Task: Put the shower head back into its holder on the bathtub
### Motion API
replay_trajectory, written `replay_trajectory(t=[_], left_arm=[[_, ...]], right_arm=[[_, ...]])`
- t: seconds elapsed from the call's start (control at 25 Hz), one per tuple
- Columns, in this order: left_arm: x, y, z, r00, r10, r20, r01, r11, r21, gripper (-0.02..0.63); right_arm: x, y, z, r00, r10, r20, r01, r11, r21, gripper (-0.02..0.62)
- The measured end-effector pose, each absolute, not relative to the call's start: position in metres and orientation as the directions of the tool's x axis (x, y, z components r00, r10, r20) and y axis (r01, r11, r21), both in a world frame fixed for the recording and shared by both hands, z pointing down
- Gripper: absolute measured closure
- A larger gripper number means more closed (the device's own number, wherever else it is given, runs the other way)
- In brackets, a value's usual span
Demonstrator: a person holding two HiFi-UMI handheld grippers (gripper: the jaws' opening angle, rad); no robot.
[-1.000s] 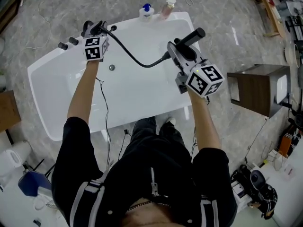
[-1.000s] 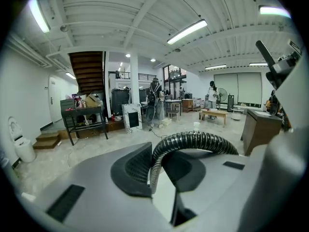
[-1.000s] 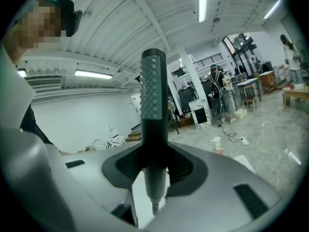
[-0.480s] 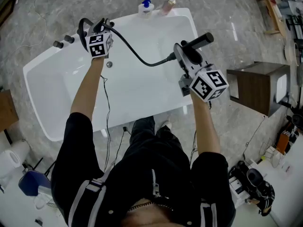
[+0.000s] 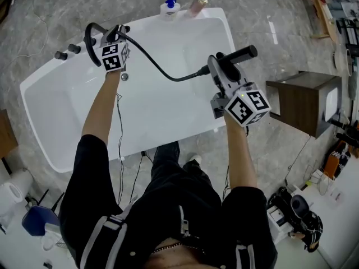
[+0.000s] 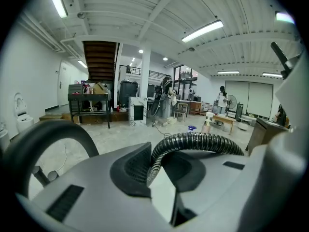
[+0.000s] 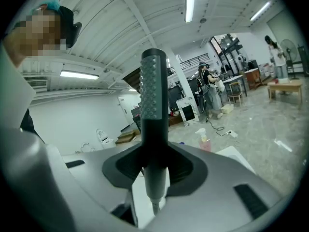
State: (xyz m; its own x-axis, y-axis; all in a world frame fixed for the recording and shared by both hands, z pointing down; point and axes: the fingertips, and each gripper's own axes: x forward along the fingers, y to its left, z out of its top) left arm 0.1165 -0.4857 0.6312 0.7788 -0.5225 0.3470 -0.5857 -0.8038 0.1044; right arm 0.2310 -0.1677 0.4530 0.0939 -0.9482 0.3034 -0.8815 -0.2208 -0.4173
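Left gripper [image 5: 115,34]: clamped on the black hose [image 5: 160,70]; bathtub [image 5: 42,102] rim just below it
Right gripper [image 5: 220,65]: grasping the shower head [image 5: 240,53]; its handle stands between the jaws

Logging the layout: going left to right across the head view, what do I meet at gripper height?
Tap knobs → left gripper → hose → shower head → brown cabinet.

Readable text: none | labels on blue-capped bottle [image 5: 170,5] and pink bottle [image 5: 200,3] at bathtub [image 5: 67,122] end: too small to read
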Motion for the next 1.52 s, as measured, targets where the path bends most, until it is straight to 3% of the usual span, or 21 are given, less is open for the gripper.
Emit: replay_trajectory(t=[0.72, 0.92, 1.04, 1.16, 1.52], left_arm=[[0.123, -0.499, 0.722, 0.744, -0.487, 0.458, -0.596, -0.793, 0.124, 0.546], [0.124, -0.500, 0.744, 0.745, -0.481, 0.463, -0.616, -0.762, 0.200, 0.540], [0.127, -0.498, 0.752, 0.744, -0.469, 0.476, -0.615, -0.759, 0.214, 0.515], [0.127, -0.496, 0.763, 0.738, -0.434, 0.517, -0.611, -0.756, 0.237, 0.406], [0.102, -0.486, 0.768, 0.722, -0.435, 0.539, -0.623, -0.748, 0.231, 0.399]], right_arm=[[0.240, -0.167, 0.487, 0.117, -0.938, 0.326, -0.863, -0.259, -0.434, 0.462], [0.246, -0.169, 0.493, 0.131, -0.935, 0.330, -0.851, -0.277, -0.447, 0.462], [0.249, -0.171, 0.495, 0.136, -0.934, 0.331, -0.847, -0.283, -0.451, 0.462], [0.250, -0.172, 0.494, 0.140, -0.934, 0.330, -0.851, -0.284, -0.443, 0.462], [0.251, -0.187, 0.474, 0.145, -0.950, 0.277, -0.865, -0.257, -0.430, 0.463]])
